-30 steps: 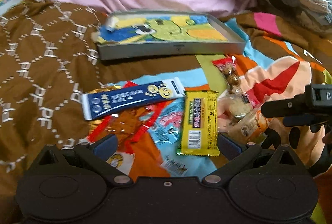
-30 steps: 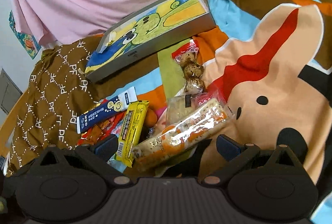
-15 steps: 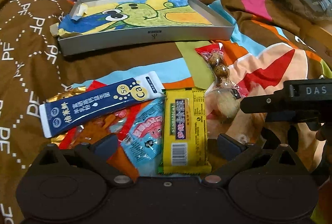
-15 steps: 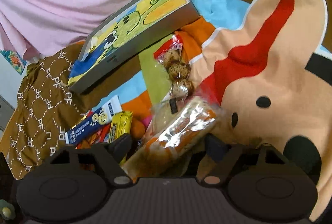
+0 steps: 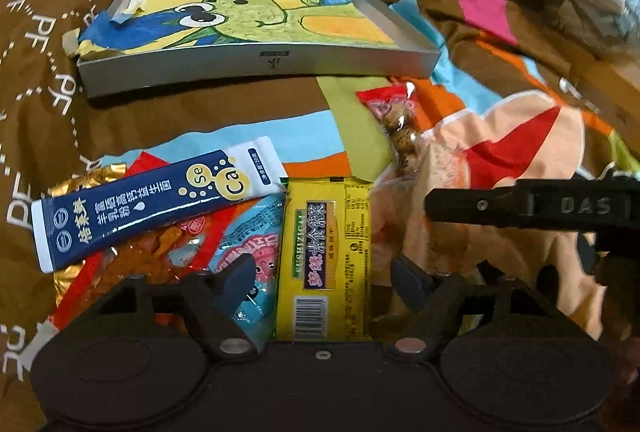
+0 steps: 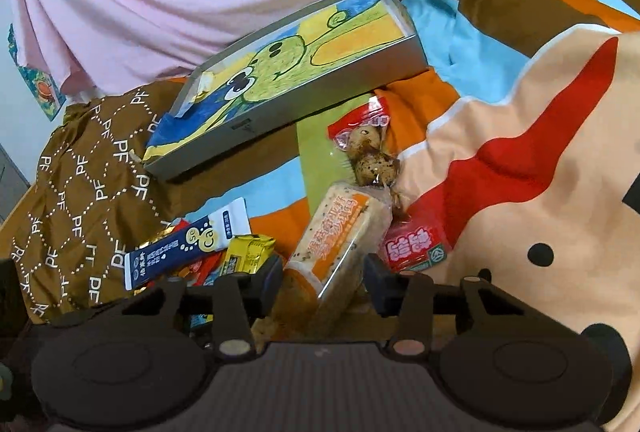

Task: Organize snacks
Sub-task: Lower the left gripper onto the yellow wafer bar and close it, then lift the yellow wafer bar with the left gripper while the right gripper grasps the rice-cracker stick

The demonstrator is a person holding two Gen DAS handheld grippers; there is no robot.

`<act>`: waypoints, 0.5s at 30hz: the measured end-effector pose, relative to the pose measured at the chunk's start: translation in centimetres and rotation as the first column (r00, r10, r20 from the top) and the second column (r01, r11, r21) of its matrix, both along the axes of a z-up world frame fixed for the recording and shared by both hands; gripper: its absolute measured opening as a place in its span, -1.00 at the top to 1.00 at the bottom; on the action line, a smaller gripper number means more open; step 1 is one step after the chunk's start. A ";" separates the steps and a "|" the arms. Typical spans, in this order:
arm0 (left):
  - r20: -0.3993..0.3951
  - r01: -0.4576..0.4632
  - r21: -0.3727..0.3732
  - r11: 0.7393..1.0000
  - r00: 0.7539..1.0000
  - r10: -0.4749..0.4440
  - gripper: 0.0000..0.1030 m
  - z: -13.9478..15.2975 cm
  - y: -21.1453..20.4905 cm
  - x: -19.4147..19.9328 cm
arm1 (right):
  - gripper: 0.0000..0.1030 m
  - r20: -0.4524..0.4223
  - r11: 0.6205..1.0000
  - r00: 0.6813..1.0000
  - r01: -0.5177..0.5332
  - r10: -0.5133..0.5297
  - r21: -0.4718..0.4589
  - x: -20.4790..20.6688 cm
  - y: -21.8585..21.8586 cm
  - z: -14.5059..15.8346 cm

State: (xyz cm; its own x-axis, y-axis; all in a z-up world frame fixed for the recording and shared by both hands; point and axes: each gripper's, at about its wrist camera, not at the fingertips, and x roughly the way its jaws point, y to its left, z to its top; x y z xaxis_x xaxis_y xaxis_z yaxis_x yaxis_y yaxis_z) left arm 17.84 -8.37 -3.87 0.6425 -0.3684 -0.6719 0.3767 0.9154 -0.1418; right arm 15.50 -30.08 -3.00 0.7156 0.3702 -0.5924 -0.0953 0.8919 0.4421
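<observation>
Left wrist view, tongs: the left tongs [image 5: 324, 282] have just been closing and straddle the yellow bar [image 5: 326, 252]. A sliver of gap shows on each side, so they stand released, not yet gripping.
Left wrist view, snacks: the bar lies flat on the bedspread [image 5: 520, 136] in the snack heap. The grey tray [image 5: 260, 62] with the frog drawing sits beyond it, with no snack in it.
Left wrist view, risk: the left pad rests over the light blue packet [image 5: 256, 232], which touches the bar. A further squeeze will probably pinch both, or crease the slick wrapper and let the bar slide out. The blue sachet [image 5: 152, 208] ends just beside the bar and may be dragged along.
Left wrist view, hidden: the bar's near end runs under the tongs' body. The right tongs [image 5: 440, 206] cross the frame and cover the snacks behind them, and the quail egg pack [image 5: 400, 128] is blurred.
Right wrist view, tongs: the right tongs [image 6: 322, 272] have just been closing and appear clenched on the cracker pack [image 6: 340, 228], pads against both of its sides.
Right wrist view, snacks: the pack tilts up from the heap, its far end touching the egg pack [image 6: 372, 156] and a red packet [image 6: 416, 244].
Right wrist view, risk: a hard grip could crush the crackers. Held near one end, the pack may swing, or snag the egg pack on the way to the tray [image 6: 320, 96].
Right wrist view, hidden: the pack's near end and the spot below it are dark, so whether it still rests on the bed cannot be told.
</observation>
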 end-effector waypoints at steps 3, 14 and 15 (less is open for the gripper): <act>0.018 -0.001 0.057 0.998 1.000 0.000 -0.24 0.0 -0.7 0.3 | 0.02 -0.005 1.000 1.000 0.005 -0.005 0.011 0.1 -0.2 -0.1; 0.010 -0.011 0.067 0.998 1.000 0.010 0.05 0.0 -1.0 -0.4 | 0.01 0.000 1.000 1.000 -0.007 0.007 0.000 0.0 -0.1 -0.1; -0.002 -0.022 0.054 0.998 1.000 0.022 0.05 0.0 -0.7 -0.6 | 0.01 0.001 1.000 1.000 -0.010 0.010 -0.001 0.0 -0.1 -0.1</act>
